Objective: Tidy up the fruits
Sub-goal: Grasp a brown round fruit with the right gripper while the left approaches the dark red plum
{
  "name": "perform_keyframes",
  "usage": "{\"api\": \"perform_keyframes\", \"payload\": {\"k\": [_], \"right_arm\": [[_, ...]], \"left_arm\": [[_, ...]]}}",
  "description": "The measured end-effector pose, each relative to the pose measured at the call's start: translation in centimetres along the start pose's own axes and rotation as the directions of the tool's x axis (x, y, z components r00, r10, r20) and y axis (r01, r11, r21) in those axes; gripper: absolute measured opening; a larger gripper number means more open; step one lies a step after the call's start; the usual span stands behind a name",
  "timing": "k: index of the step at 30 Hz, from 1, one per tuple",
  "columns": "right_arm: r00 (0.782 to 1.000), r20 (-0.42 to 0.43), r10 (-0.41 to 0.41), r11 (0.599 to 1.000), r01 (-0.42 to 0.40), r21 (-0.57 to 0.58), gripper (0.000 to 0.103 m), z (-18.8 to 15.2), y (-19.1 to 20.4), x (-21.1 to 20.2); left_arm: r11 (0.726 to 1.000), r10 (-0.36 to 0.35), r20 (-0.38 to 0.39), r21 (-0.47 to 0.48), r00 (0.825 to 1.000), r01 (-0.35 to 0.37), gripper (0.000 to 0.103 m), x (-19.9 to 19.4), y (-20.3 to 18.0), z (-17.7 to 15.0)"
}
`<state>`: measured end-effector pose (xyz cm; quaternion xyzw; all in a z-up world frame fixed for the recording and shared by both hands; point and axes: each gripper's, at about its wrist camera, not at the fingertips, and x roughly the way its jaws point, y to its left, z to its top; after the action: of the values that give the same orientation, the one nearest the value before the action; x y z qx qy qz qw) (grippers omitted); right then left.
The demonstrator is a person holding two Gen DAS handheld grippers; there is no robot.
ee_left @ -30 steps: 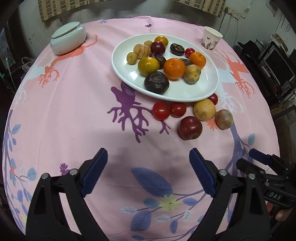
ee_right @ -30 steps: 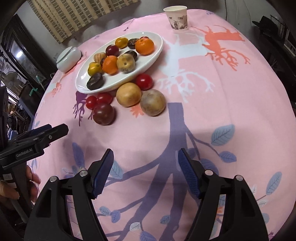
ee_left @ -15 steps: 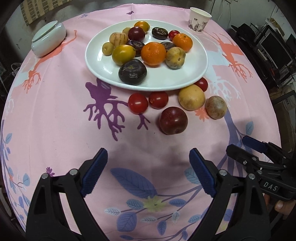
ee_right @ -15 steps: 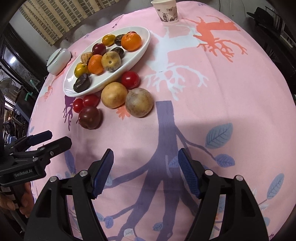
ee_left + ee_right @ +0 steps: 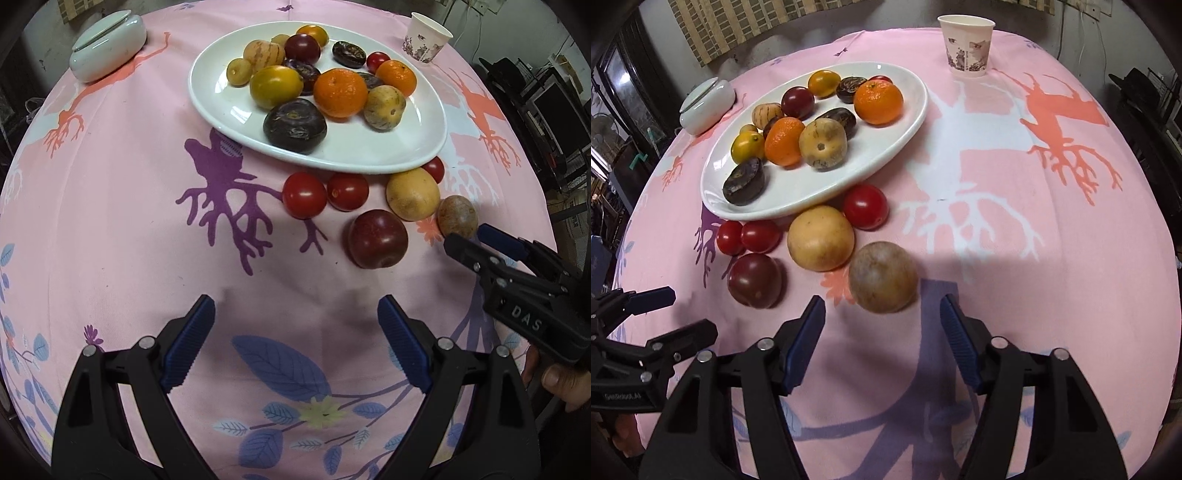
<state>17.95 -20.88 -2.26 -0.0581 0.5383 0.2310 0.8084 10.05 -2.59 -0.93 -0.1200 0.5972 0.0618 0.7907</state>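
Note:
A white oval plate (image 5: 388,147) (image 5: 886,147) holds several fruits, among them oranges and dark plums. Loose on the pink cloth in front of it lie three small tomatoes, a yellow round fruit (image 5: 413,194) (image 5: 820,238), a dark red plum (image 5: 378,239) (image 5: 754,280) and a brown round fruit (image 5: 457,216) (image 5: 882,277). My left gripper (image 5: 295,328) is open over bare cloth, short of the plum. My right gripper (image 5: 882,328) points at the brown fruit just ahead; its jaws are closing with nothing between them. Its tips (image 5: 476,240) show beside that fruit.
A paper cup (image 5: 966,44) (image 5: 426,38) stands behind the plate on the right. A white lidded dish (image 5: 109,44) (image 5: 707,105) sits at the back left. A person's fingers (image 5: 561,380) hold the right gripper's handle. The table's edges fall away on both sides.
Both grippers have come closer to the loose fruits, which now look larger. The right gripper's jaws have narrowed and now stand just short of the brown fruit.

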Motion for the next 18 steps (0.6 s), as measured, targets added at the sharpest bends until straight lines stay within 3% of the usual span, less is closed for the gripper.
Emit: {"api": "perform_keyframes", "payload": {"k": [2,4,6,10,18], "right_arm": [[1.0,-0.021,0.014,1.0,-0.014,-0.005,0.05,0.4,0.1,0.6],[0.999,-0.031,0.024,1.0,-0.024,-0.002,0.049,0.7,0.1,1.1],[1.0,-0.021,0.014,1.0,-0.014,-0.004,0.038,0.7,0.1,1.1],[1.0,-0.006,0.011,1.0,-0.011,0.023,0.036,0.2,-0.6,0.5],[0.996,-0.017,0.093,0.993,-0.091,0.075,0.036,-2.7,-2.5,-1.7]], "left_arm": [[1.0,-0.003,-0.005,-0.007,1.0,0.003,0.092,0.1,0.1,0.0],[1.0,-0.005,-0.009,-0.008,1.0,0.005,0.092,0.2,0.0,0.0],[1.0,-0.011,-0.008,-0.002,1.0,0.011,0.092,0.2,-0.2,-0.1],[0.999,-0.032,0.001,-0.001,0.999,0.032,0.092,0.0,-0.7,-0.1],[0.998,-0.062,0.005,-0.004,0.998,0.062,0.092,0.3,-2.8,0.9]]}}
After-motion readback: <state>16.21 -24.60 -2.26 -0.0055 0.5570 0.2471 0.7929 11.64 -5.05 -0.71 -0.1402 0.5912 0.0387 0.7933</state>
